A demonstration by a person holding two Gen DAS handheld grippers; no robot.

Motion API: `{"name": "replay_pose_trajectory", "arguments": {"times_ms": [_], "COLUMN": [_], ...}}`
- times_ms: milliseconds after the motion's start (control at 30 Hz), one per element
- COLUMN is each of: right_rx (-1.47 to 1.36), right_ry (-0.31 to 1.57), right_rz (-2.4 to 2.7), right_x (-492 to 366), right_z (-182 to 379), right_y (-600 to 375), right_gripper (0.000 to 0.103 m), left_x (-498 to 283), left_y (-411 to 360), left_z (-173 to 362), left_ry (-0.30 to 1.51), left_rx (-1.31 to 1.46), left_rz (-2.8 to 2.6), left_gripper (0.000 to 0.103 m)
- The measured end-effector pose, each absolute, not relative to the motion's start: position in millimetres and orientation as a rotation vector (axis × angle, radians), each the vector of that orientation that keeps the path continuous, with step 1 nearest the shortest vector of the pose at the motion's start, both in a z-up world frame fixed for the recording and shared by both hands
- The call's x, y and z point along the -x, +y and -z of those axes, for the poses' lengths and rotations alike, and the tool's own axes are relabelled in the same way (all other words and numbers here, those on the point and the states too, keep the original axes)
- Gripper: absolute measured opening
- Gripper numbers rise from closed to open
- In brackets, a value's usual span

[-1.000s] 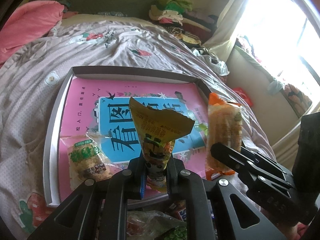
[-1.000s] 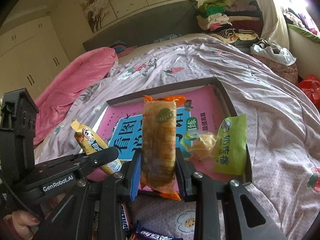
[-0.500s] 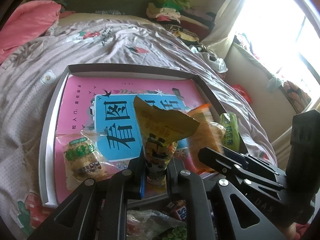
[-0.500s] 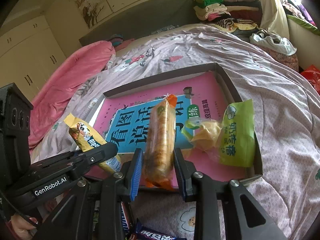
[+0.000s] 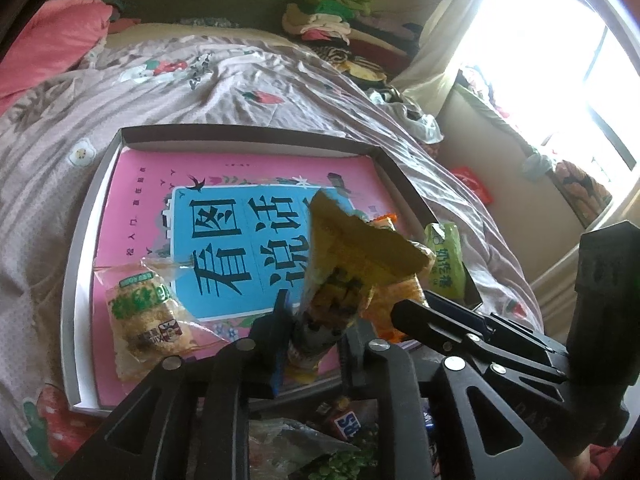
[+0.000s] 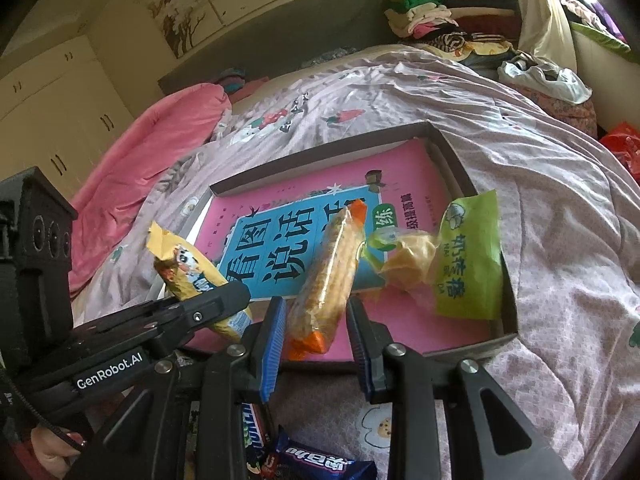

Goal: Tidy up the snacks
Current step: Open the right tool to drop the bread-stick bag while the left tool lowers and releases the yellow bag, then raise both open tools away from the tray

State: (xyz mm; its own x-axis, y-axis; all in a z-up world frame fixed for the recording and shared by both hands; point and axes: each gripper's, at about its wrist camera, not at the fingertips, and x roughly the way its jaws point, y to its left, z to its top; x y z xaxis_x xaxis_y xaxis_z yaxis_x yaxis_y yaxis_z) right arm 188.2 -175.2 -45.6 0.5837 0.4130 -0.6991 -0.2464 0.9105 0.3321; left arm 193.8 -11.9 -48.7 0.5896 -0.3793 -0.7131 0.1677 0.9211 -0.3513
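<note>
My left gripper is shut on a yellow snack packet, held upright over the near edge of the shallow box; it also shows in the right wrist view. My right gripper is open, its blue pads apart around an orange cracker packet that lies tilted in the box. A green packet and a clear yellow-filled packet lie at the box's right side. A clear rice-cracker packet lies at its left.
A pink and blue book lines the box bottom. Loose snack bars and a bag with green contents lie on the bedspread in front of the box. Pink quilt at left, stacked clothes at back.
My right gripper lowered the orange cracker packet into the box and opened its jaws; the packet now rests tilted between them. My left gripper still holds the yellow packet.
</note>
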Motion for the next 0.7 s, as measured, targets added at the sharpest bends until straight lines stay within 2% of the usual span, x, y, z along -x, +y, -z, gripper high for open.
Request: {"name": "replay_pose_trajectory", "arguments": {"times_ms": [67,200,333,500,567,700], "right_rx": [-0.210,-0.217,-0.219,-0.221,-0.218,-0.219], "right_ry": [0.867,0.865,0.863,0.856,0.852,0.849], "right_rz": [-0.384,-0.377,-0.373,-0.373,-0.371,-0.369], "right_x": [-187.9,-187.3,-187.0,-185.9,-185.5,-186.7], "right_z": [45.2,44.5,44.1,42.1,41.1,39.8], "right_y": [-176.6,-179.3,-180.6,-181.3,-181.3,-181.3], "right_gripper": [0.032,0.032,0.032,0.032,0.032,0.032], "left_x": [-193.7,-192.4,-191.6,-190.5,-190.3,-189.8], "left_y": [-12.2,-13.6,-14.0,-11.6,-10.6,-8.8], "left_z": [49.5,48.6,47.3,43.8,42.0,38.5], "left_ry": [0.892,0.891,0.887,0.880,0.876,0.868], "left_rx": [0.261,0.258,0.258,0.264,0.267,0.269], "left_rz": [0.325,0.329,0.327,0.320,0.318,0.311], "left_gripper": [0.034,0.034,0.041,0.043,0.049,0.054]}}
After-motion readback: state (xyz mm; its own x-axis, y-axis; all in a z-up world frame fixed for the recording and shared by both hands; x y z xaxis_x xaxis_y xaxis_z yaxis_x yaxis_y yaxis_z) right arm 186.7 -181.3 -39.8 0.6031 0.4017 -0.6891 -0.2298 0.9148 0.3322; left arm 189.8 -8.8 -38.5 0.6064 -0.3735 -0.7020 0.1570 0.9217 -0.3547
